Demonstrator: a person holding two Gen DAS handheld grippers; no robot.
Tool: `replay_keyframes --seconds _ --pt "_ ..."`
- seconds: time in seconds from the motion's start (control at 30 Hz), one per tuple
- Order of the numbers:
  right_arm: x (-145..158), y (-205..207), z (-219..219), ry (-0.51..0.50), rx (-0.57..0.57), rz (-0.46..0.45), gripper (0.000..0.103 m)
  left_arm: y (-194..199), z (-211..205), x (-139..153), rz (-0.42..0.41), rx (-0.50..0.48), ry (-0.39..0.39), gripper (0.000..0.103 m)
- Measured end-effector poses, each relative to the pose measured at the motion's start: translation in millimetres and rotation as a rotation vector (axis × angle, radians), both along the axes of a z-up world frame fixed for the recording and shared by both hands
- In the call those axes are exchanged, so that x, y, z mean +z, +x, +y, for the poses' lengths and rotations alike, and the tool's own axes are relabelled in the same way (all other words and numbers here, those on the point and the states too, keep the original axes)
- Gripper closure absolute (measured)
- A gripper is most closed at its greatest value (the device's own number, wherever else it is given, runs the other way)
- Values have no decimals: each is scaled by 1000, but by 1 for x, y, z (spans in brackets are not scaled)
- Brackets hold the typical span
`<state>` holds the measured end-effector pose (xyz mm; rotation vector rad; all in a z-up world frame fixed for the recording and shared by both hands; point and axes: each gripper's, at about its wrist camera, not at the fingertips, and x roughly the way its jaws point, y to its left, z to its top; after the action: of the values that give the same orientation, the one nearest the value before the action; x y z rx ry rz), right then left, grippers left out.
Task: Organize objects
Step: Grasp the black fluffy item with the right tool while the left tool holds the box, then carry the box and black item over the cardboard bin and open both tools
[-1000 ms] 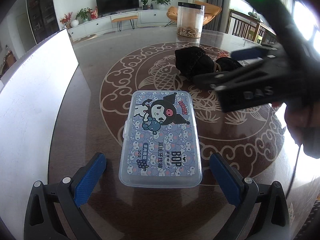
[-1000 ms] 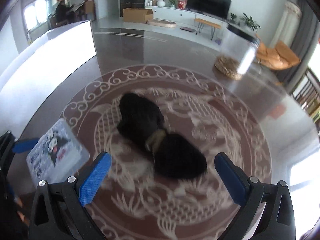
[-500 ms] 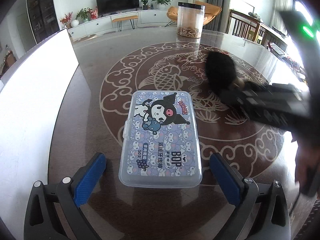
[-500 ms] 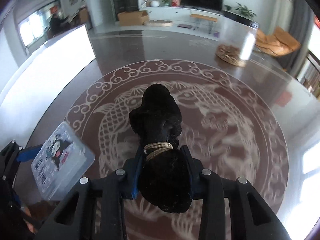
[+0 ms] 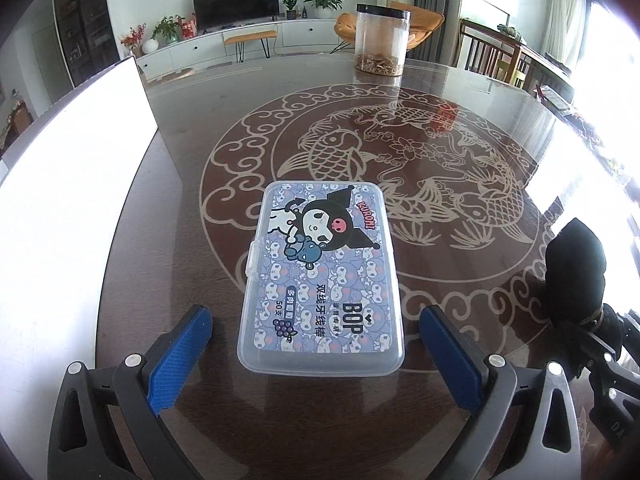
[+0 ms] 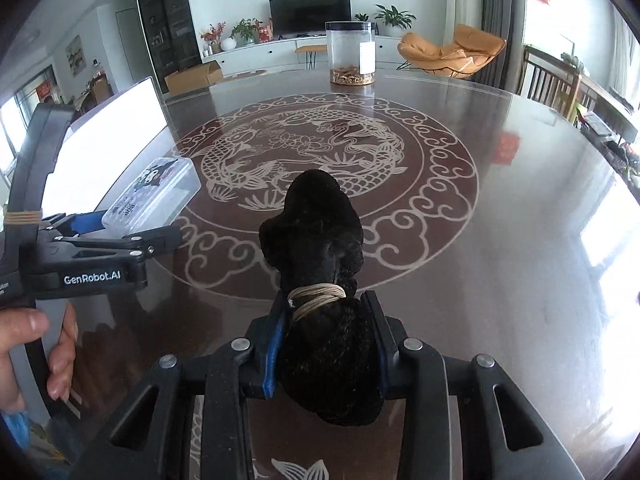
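A clear plastic box with a cartoon label [image 5: 322,276] lies flat on the dark table, between the spread fingers of my left gripper [image 5: 316,356], which is open and not touching it. It also shows in the right wrist view [image 6: 154,194]. My right gripper [image 6: 326,336] is shut on a black fuzzy bundle tied with a tan band [image 6: 320,248] and holds it above the table's near right part. The bundle also shows at the right edge of the left wrist view [image 5: 576,272].
A clear jar with a black lid [image 5: 382,42] stands at the table's far side, also in the right wrist view [image 6: 352,54]. A white board [image 5: 60,208] runs along the table's left edge. The left gripper's body [image 6: 92,264] sits left of the bundle.
My right gripper closed on the black bundle, lifted it off the table's middle and carried it to the near right. The left gripper and the box stayed put.
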<state>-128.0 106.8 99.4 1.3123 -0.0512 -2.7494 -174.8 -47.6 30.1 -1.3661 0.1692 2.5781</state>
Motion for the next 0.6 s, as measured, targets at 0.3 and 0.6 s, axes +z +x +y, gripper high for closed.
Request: replay_keyframes --seconds 0.3,0.6 --pt "9 10 32 -151 -54 41 20 -3 -10 7 -97 -38 50 0" --pt "10 -29 -11 -19 107 -109 32 -20 -4 13 -38 -24 32 42"
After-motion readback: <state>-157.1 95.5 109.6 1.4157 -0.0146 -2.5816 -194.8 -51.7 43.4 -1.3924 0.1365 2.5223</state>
